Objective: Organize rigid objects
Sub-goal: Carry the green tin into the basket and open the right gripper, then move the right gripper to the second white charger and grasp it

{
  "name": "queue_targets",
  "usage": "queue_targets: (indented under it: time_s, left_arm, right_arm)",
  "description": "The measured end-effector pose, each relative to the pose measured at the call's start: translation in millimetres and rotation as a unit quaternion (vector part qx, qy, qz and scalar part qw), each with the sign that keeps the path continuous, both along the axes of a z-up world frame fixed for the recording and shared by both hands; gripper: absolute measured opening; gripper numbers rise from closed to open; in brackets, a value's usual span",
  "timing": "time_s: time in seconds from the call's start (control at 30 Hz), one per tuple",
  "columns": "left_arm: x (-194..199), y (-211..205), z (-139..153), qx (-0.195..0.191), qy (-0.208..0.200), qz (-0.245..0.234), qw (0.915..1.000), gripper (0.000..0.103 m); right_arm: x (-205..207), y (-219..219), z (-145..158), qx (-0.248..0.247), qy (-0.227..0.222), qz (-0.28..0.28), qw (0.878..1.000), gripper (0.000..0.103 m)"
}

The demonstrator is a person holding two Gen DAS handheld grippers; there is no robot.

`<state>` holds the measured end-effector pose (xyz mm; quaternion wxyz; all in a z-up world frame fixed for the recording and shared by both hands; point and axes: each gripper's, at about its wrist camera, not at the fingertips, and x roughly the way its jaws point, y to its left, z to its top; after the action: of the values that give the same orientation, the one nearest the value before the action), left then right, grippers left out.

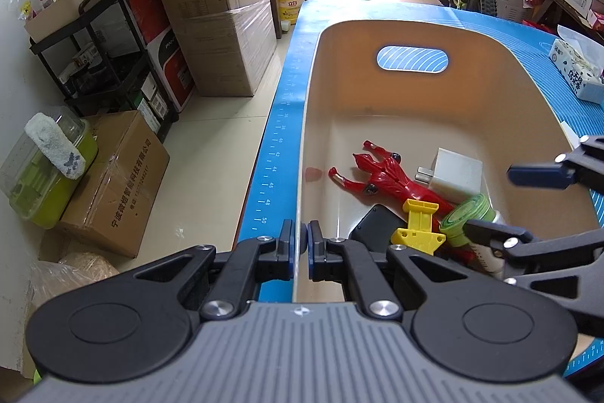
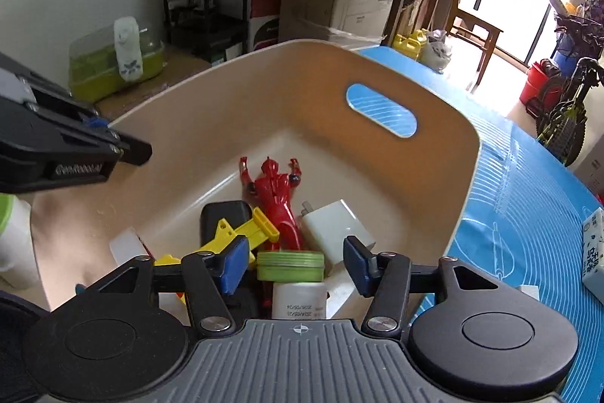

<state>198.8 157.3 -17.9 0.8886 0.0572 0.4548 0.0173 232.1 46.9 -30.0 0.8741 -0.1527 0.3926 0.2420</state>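
- The beige tub point(image 1: 490, 123) is sitting on the blue mat point(image 1: 528, 36), reaching ahead of both tongs; its near-left rim is passing between the pads of the left tongs point(image 1: 301, 244), which are clamped together on that thin wall.
- The right tongs point(image 2: 296, 267) are hovering over the tub's near end with jaws apart and nothing between the pads.
- The red figure point(image 2: 273, 199) is lying on the tub floor just ahead of the right tongs, its long axis running away from them, head farthest.
- The white charger point(image 2: 336, 225) is resting ahead and right of the right tongs, beside the figure.
- The yellow toy piece point(image 2: 245, 233) is lying ahead-left, across a black block point(image 2: 222, 214).
- The green-lidded jar point(image 2: 290, 265) is sitting directly below the open pads, nearest the right tongs, so it appears freshly dropped.
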Motion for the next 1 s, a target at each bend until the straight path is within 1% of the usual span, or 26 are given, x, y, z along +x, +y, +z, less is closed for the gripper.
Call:
queue_targets:
  time_s: [0.1,0.17,0.23,0.33,0.43,0.57,0.77,0.87,1.0]
  left_arm:
    - [0.1,-0.4,0.1,0.001,0.0,-0.001,1.0,0.008]
    - [-0.1,0.3,-0.3,0.002,0.0,-0.002,1.0,0.008]
    - [0.2,0.8,-0.3,0.001,0.0,-0.002,1.0,0.008]
    - [0.2,0.9,-0.4,0.002,0.0,-0.002,1.0,0.008]
    - [0.3,1.5,-0.2,0.002,0.0,-0.003,1.0,0.008]
    - [0.4,1.8,0.1,0.003,0.0,-0.003,1.0,0.008]
    - [0.8,2.0,0.1,0.003,0.0,-0.003,1.0,0.008]
    - [0.9,2.6,0.1,0.003,0.0,-0.003,1.0,0.008]
    - [1.2,3.8,0.2,0.002,0.0,-0.004,1.0,0.008]
  right_arm:
    - [-1.7,-13.0,13.9,0.02,-0.015,-0.01,1.0,0.071]
    - [0.9,-25.8,24.5,0.04,-0.02,-0.023,0.999,0.074]
    - [3.8,-39.1,33.4,0.049,-0.028,-0.037,0.998,0.076]
    - [12.1,-61.4,44.7,0.064,-0.036,-0.066,0.995,0.077]
    - [21.1,-86.4,48.1,0.079,-0.039,-0.105,0.991,0.079]
    - [32.0,-116.2,40.1,0.068,-0.048,-0.154,0.984,0.079]
    - [48.5,-159.5,11.3,0.062,-0.031,-0.229,0.971,0.079]
    - [56.0,-173.6,-5.1,0.053,-0.023,-0.249,0.967,0.079]
    - [62.7,-187.9,-29.0,0.043,-0.011,-0.262,0.964,0.082]
